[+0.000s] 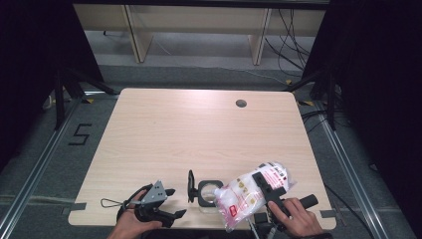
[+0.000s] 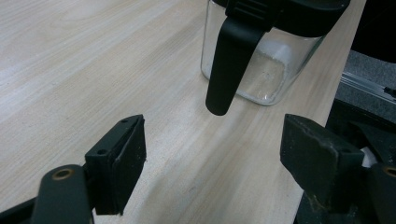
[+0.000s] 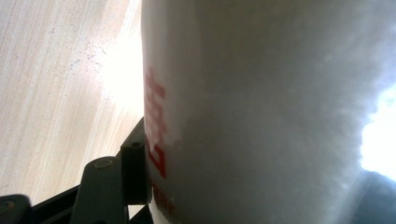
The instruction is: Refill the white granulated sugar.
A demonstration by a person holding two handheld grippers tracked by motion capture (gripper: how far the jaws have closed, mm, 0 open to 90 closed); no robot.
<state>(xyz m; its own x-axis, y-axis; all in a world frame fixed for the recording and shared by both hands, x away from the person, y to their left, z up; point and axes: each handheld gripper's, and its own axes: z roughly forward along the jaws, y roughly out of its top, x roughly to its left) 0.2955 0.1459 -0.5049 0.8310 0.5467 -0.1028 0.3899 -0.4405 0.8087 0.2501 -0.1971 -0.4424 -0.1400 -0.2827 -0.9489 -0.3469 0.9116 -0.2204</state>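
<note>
A: On the table, what sits by the near edge?

B: The biggest thing there is a bag, clear plastic with red print and white powder inside. It lies tilted toward the near right corner, its lower end over the near edge.

A: Who has it?

B: The right hand-held gripper is clamped on it. In the right gripper view one black jaw presses flat against the bag; the other is hidden behind it. The person's right hand holds that gripper just off the near edge.

A: And next to the bag?

B: A glass jar with a black rim, standing upright near the middle of the near edge, just left of the bag's lower end. Its black lid is swung up on the left side. In the left gripper view the jar stands ahead, clear of the jaws.

A: The left hand-held gripper?

B: The left hand-held gripper is near the near left corner, jaws wide apart, holding nothing, well left of the jar.
</note>
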